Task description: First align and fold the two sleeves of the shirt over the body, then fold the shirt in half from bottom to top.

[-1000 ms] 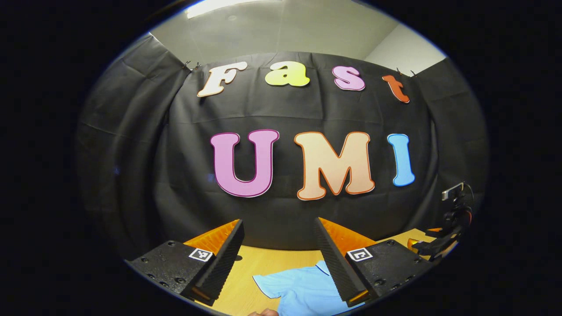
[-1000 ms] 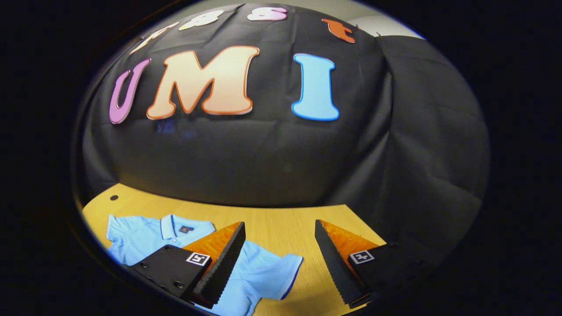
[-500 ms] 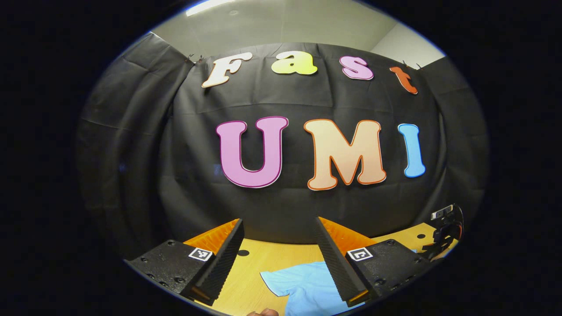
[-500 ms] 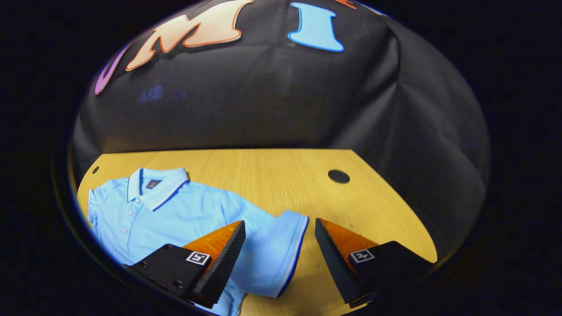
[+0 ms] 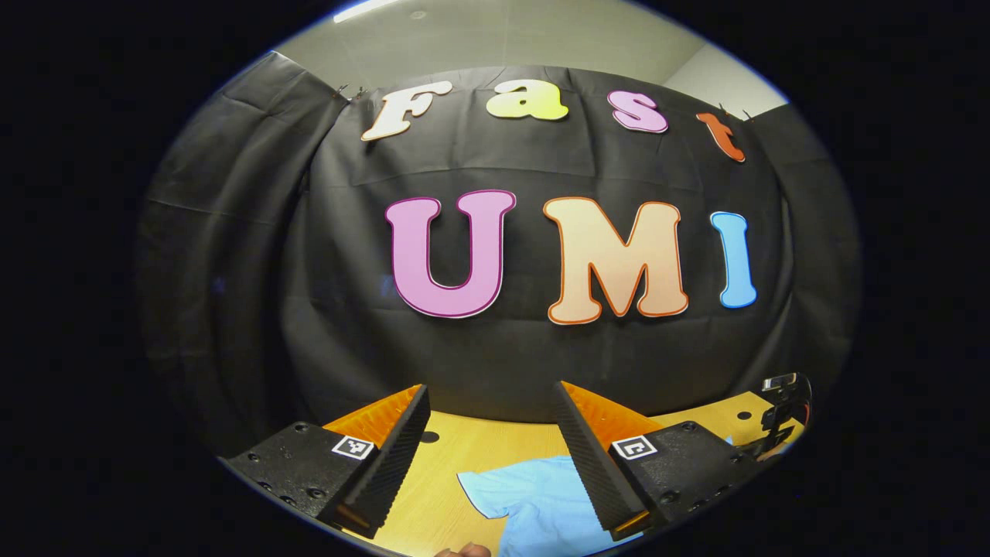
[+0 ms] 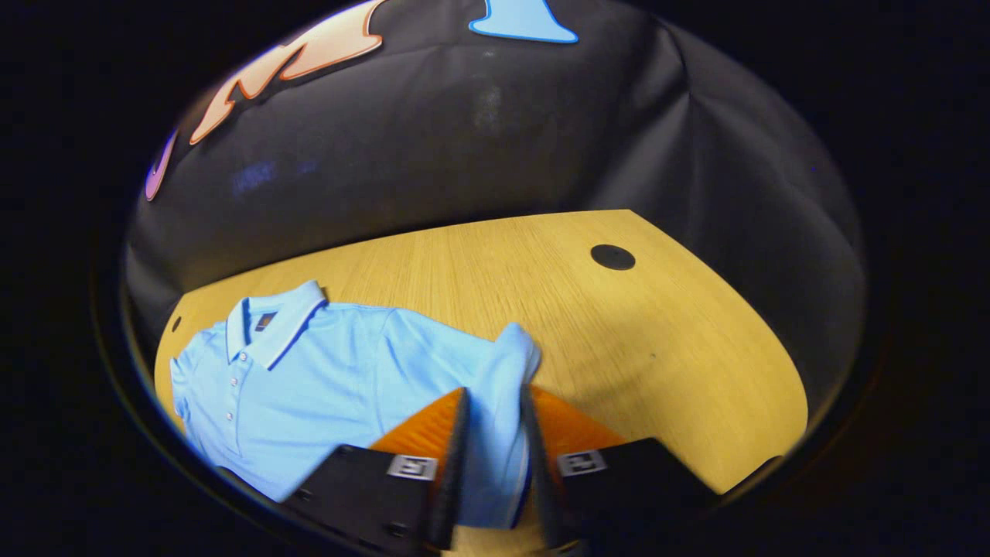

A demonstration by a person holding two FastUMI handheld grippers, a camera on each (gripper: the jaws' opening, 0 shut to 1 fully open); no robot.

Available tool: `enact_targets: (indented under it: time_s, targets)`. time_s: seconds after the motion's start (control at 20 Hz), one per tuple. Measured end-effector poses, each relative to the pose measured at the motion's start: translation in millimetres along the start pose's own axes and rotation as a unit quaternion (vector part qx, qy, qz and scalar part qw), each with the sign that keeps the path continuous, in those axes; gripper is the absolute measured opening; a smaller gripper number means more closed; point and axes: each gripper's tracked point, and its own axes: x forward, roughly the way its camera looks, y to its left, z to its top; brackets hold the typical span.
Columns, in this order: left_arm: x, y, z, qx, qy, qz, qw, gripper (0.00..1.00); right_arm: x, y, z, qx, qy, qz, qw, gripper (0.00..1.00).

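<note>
While closed: right gripper (image 6: 493, 433), low centre of the right gripper view, has its fingers drawn narrow with the sleeve (image 6: 506, 402) of the shirt (image 6: 325, 379) pinched between them; the sleeve cloth rises bunched between the two fingers.
Left gripper: left gripper (image 5: 491, 429), low centre of the left gripper view, stands wide with nothing between the fingers, raised above the table (image 5: 448, 472).
Shirt position: lower left of the right gripper view, lying flat on the table, collar (image 6: 274, 329) toward the upper left, button placket running down from it; in the left gripper view one sleeve and part of the body (image 5: 534, 503) show at the bottom, between and partly behind the fingers.
Edges: the shirt's far side reaches the frame's left rim; the table's back edge meets the black cloth wall (image 6: 433, 147).
Open room: bare wood fills the centre and right of the right gripper view, right of the held sleeve.
Writing: a small dark tag inside the collar (image 6: 265, 320), too small to read.
Surroundings: a round dark hole (image 6: 612, 257) in the table, upper right; a smaller one (image 6: 176, 323) at the left rim.
Obstructions: a dark device on a stand (image 5: 781, 410) at the right edge of the left gripper view; a fingertip (image 5: 464, 550) at the bottom rim.
</note>
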Motion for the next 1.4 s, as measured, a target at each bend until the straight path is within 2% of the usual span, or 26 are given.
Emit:
enact_targets:
  time_s: [0.1, 0.15, 0.2, 0.35, 0.5, 0.65, 0.9, 0.95, 1.1, 1.2, 1.4]
  targets:
    - [0.1, 1.2, -0.8, 0.001, 0.003, 0.0, 1.0, 0.95, -1.0, 10.3, -0.8, 0.008, 0.0, 0.008, 1.0, 0.07]
    - [0.8, 1.8, -1.3, 0.001, 0.004, 0.0, 1.0, 0.94, -4.1, 17.3, 0.4, 0.019, 0.005, 0.019, 1.0, 0.02]
    - [0.4, 2.5, -1.6, 0.0, 0.004, 0.001, 1.0, 0.95, -7.3, 21.9, 4.4, 0.025, 0.0, 0.027, 0.999, 0.06]
    - [1.0, 5.0, -2.8, -0.001, 0.005, 0.003, 1.0, 0.95, -22.5, 43.8, 26.3, 0.027, -0.028, 0.046, 0.998, 0.04]
    - [2.8, 5.5, -6.9, -0.009, 0.011, 0.003, 1.0, 0.95, -35.0, 84.7, 38.1, 0.045, -0.039, 0.083, 0.995, 0.04]
    - [2.9, 9.5, -15.6, -0.014, 0.024, 0.007, 1.0, 0.95, -33.2, 128.9, 27.7, 0.058, -0.026, 0.115, 0.991, 0.04]
    - [9.0, 20.1, -37.0, -0.032, 0.048, 0.017, 0.998, 0.95, -26.6, 163.8, -2.3, 0.042, 0.011, 0.139, 0.989, 0.05]
    - [10.5, 22.0, -42.7, -0.034, 0.053, 0.02, 0.998, 0.96, -31.1, 166.0, -2.2, 0.037, 0.015, 0.145, 0.989, 0.1]
    - [18.9, 23.4, -57.5, -0.031, 0.064, 0.024, 0.997, 0.95, -53.9, 151.8, 13.4, -0.011, -0.023, 0.139, 0.99, 0.74]
    - [26.7, 19.5, -70.6, -0.02, 0.072, 0.019, 0.997, 0.95, -84.9, 142.0, 26.6, -0.027, -0.05, 0.145, 0.988, 0.97]
    - [52.7, 7.3, -101.5, -0.023, 0.086, -0.002, 0.996, 0.95, -144.4, 113.5, 52.8, -0.047, -0.106, 0.15, 0.982, 0.97]
